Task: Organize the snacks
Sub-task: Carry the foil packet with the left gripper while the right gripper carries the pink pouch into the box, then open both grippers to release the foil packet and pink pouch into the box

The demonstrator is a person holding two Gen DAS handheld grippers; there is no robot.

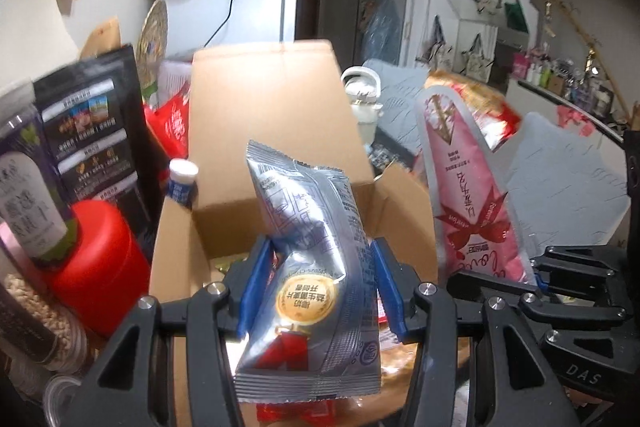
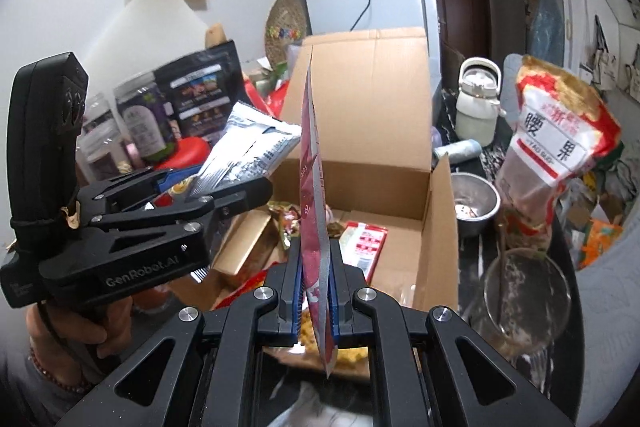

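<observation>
My left gripper [image 1: 318, 267] is shut on a silver snack packet [image 1: 316, 251] and holds it upright over the near edge of an open cardboard box [image 1: 272, 123]. The same gripper [image 2: 240, 187] and silver packet [image 2: 248, 151] show at the left of the right wrist view. My right gripper [image 2: 316, 275] is shut on a flat pink packet [image 2: 314, 203], seen edge-on above the box [image 2: 384, 155]. In the left wrist view the pink packet [image 1: 468, 195] stands to the right, with the right gripper's body below it. Several snack packs [image 2: 362, 243] lie inside the box.
Left of the box stand a red canister [image 1: 100, 259], a purple-labelled jar [image 1: 32, 179] and a black pouch [image 1: 96, 123]. To the right are a cashew bag [image 2: 556, 143], a steel bowl [image 2: 474, 203], a glass with a spoon [image 2: 524, 295] and a white flask [image 2: 478, 103].
</observation>
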